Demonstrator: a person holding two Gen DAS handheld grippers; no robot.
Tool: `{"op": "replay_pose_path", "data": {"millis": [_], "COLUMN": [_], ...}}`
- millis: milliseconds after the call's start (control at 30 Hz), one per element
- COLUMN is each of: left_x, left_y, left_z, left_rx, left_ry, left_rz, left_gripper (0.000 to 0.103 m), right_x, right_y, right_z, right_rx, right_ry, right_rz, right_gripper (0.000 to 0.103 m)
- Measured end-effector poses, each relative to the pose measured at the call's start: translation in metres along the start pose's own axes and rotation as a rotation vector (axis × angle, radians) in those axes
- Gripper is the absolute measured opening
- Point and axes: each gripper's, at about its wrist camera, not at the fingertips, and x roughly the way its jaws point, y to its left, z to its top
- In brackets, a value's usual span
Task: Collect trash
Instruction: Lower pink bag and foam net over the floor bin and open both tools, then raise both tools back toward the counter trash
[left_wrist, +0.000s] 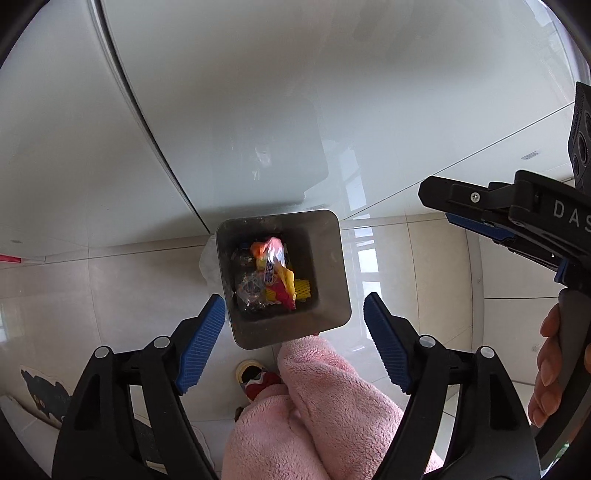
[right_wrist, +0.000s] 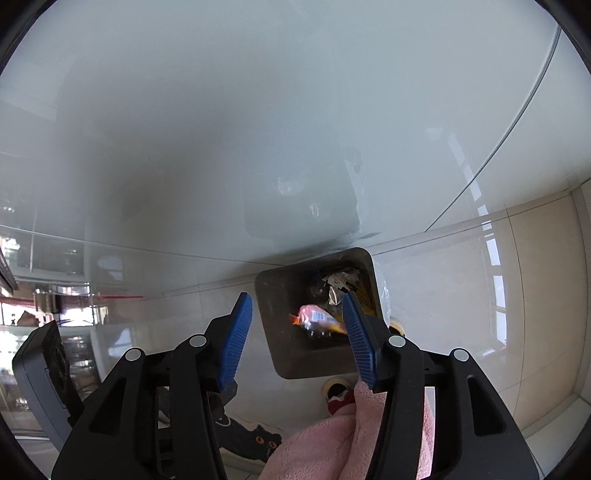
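A square metal trash bin (left_wrist: 328, 280) stands on the tiled floor against a white cabinet. Inside lie colourful wrappers (left_wrist: 275, 273), clear plastic and a yellow foam net. My left gripper (left_wrist: 294, 345) is open and empty, held above the bin's near rim. My right gripper (right_wrist: 297, 339) is open and empty, also above the bin (right_wrist: 288, 332), with an orange and pink wrapper (right_wrist: 314, 319) showing between its fingers, down in the bin. The right gripper also shows from the side in the left wrist view (left_wrist: 436, 201).
White glossy cabinet doors (left_wrist: 240, 92) rise behind the bin. The person's pink fleece legs (left_wrist: 325, 406) and a slipper (left_wrist: 255, 376) are just in front of it. A cat-print mat (right_wrist: 255, 439) lies on the floor to the left.
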Motion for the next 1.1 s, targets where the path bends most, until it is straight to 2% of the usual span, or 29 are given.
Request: {"op": "replay_pose_path", "data": {"millis": [167, 300, 367, 500, 533, 567, 633, 867, 1100], "left_x": [-0.052, -0.106, -0.131, -0.180, -0.191, -0.204, -0.223, -0.263, -0.278], "left_y": [-0.007, -0.020, -0.027, -0.047, -0.053, -0.058, -0.066, -0.085, -0.090], "left_z": [0.006, 0.011, 0.016, 0.028, 0.032, 0.037, 0.051, 0.106, 0.178], "left_rx": [-0.007, 0.017, 0.031, 0.058, 0.066, 0.071, 0.076, 0.088, 0.083], "left_ry": [-0.056, -0.136, -0.182, -0.266, -0.291, -0.312, -0.348, -0.443, -0.507], "left_rz": [-0.002, 0.004, -0.002, -0.013, -0.010, -0.008, -0.012, -0.001, 0.019], "left_gripper": [0.080, 0.089, 0.090, 0.092, 0.092, 0.092, 0.092, 0.092, 0.092], "right_x": [-0.040, -0.093, -0.124, -0.186, -0.199, -0.212, -0.237, -0.290, -0.303], "right_y": [0.002, 0.005, 0.010, 0.022, 0.022, 0.023, 0.024, 0.023, 0.025], "right_z": [-0.002, -0.009, -0.011, -0.009, -0.007, -0.003, 0.007, 0.065, 0.129], "right_rx": [-0.009, -0.018, -0.037, -0.075, -0.084, -0.092, -0.093, -0.099, -0.119], "right_ry": [-0.024, -0.071, -0.116, -0.207, -0.228, -0.253, -0.317, -0.456, -0.491], "right_rz": [0.009, 0.018, 0.010, 0.000, -0.003, -0.009, -0.021, -0.015, -0.029], "right_gripper": [0.053, 0.057, 0.067, 0.068, 0.073, 0.082, 0.088, 0.088, 0.088]}}
